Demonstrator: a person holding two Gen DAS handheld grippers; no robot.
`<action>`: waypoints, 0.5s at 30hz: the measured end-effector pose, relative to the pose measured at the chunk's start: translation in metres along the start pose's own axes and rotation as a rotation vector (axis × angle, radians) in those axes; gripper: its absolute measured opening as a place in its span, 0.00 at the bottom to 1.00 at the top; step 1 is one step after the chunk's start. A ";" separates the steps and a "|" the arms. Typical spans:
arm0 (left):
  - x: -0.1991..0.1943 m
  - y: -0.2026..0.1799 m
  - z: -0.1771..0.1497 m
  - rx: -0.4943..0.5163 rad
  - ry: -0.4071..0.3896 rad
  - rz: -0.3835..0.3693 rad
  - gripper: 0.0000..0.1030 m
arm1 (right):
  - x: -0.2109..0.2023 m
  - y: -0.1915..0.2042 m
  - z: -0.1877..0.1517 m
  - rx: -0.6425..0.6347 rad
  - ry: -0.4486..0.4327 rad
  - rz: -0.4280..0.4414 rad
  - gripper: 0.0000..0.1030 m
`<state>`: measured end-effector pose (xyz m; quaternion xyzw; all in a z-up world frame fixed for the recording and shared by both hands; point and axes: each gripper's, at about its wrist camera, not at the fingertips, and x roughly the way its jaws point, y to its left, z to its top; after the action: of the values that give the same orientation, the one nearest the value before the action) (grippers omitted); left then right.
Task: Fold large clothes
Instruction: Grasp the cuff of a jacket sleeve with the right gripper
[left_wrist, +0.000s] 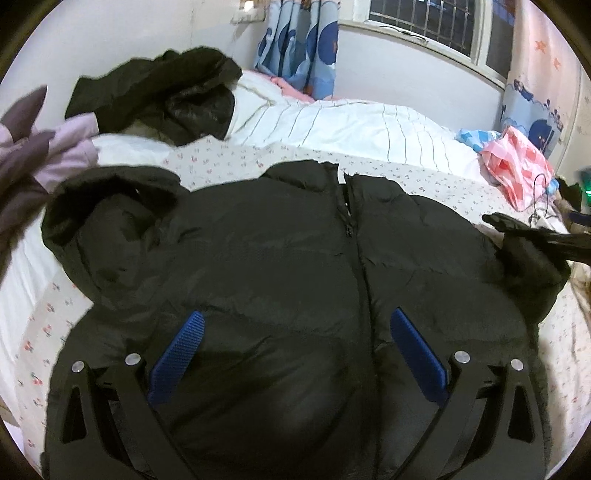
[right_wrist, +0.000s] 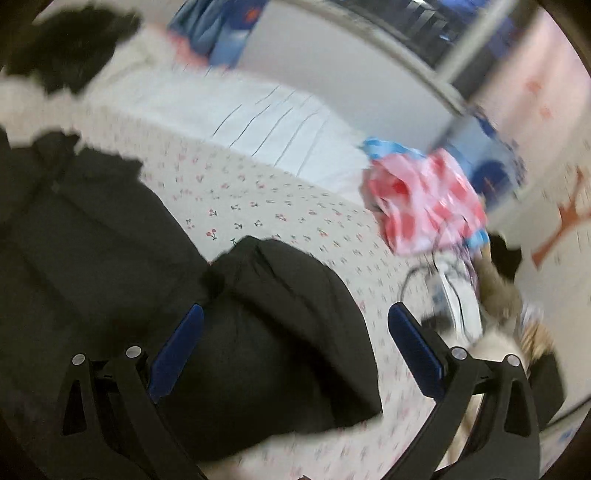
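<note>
Well, no legible writing; left gripper (left_wrist: 295, 321) and right gripper (right_wrist: 295, 314) both spread wide above black puffer jacket (left_wrist: 258, 251).

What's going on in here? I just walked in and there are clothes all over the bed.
A person with a handheld gripper in each hand is setting up to fold a black puffer jacket spread front-up on the cherry-print bedsheet. The left gripper hovers open over the jacket's body near the zip. The right gripper is open around the jacket's right sleeve, not yet clamped; that view is motion-blurred. Nothing looks folded yet. Another dark garment lies further back on the bed.
</note>
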<state>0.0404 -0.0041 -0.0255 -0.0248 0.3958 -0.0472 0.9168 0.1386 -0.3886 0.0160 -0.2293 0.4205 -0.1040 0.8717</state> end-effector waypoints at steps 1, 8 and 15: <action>0.002 0.001 0.001 -0.002 0.001 0.000 0.94 | 0.014 0.007 0.004 -0.018 0.014 0.008 0.94; 0.009 0.000 -0.002 0.015 0.028 -0.004 0.94 | 0.116 0.008 0.016 -0.079 0.181 0.025 0.64; 0.009 0.002 0.000 0.009 0.034 -0.012 0.94 | 0.101 -0.181 -0.056 0.638 0.089 0.012 0.12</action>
<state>0.0463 -0.0031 -0.0319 -0.0221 0.4111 -0.0550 0.9097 0.1597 -0.6019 0.0047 0.0626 0.4059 -0.2354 0.8809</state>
